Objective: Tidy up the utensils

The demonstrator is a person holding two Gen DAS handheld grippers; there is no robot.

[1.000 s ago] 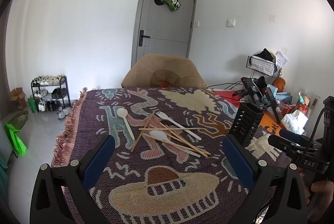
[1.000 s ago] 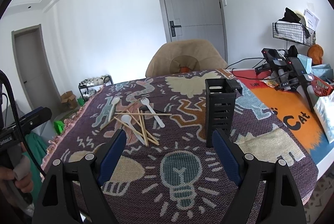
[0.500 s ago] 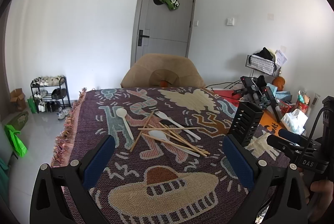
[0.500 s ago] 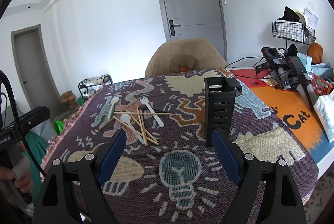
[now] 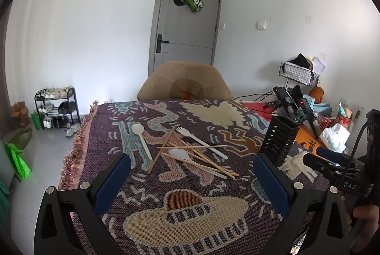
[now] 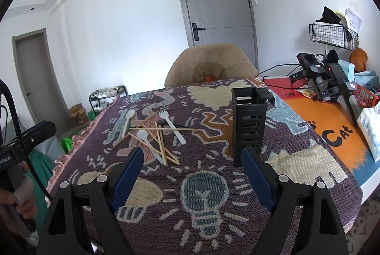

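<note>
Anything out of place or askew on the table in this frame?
Only the expected mess: wooden chopsticks lie criss-crossed over the white spoons and fork on the blanket; the black holder stands upright. Nothing looks spilled or damaged.

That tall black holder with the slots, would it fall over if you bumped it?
Probably, yes. The black holder stands upright and is tall and narrow, so a push near its top would likely tip it. It sits on a woven blanket, which may grip its base rather than let it slide. Its slotted walls suggest light plastic, and it looks empty from here, so little weighs it down.
</note>
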